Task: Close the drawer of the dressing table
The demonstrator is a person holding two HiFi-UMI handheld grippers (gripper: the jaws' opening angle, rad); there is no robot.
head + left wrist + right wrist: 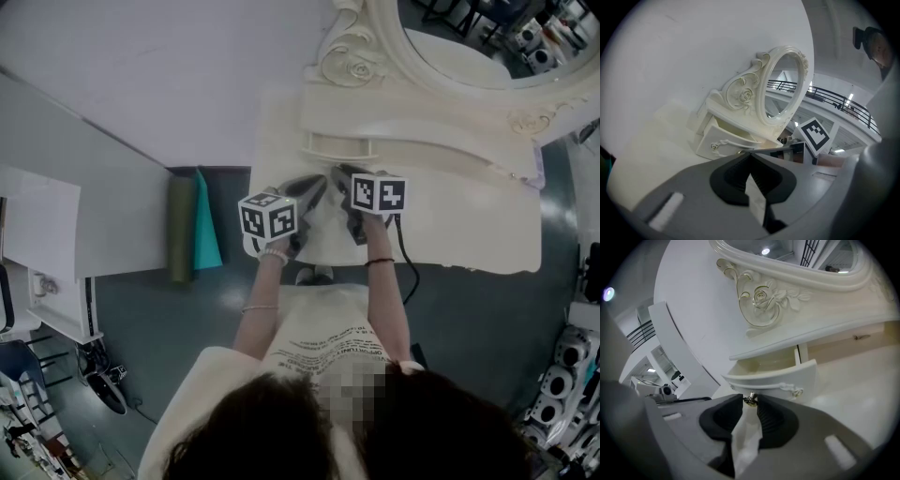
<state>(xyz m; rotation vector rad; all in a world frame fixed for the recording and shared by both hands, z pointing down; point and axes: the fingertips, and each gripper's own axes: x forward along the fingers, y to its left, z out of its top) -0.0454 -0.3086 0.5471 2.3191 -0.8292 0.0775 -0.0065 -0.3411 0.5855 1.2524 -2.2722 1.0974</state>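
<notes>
Drawer of the dressing table stood part-way out, under the left end of the raised shelf below the mirror and toward the far left of the cream worktop. It looked like this: a curved, bowed front in glossy ivory, a raised scroll moulding running across it, a pale yellowish inside, and a small brass-coloured knob at the middle of the front. Above it sat a rose carving edged in gold, at the foot of the oval mirror frame.

Your right claw was held narrow, its dark tips pinching that knob from both sides, with the drawer front just beyond them. Your left claw had its tips brought together with nothing between them; it hovered over the worktop just left of the right one, well short of the drawer, which showed at its left in the left gripper view. From the head view you held both claws side by side in front of you, close to each other, each with its marker cube on top.
</notes>
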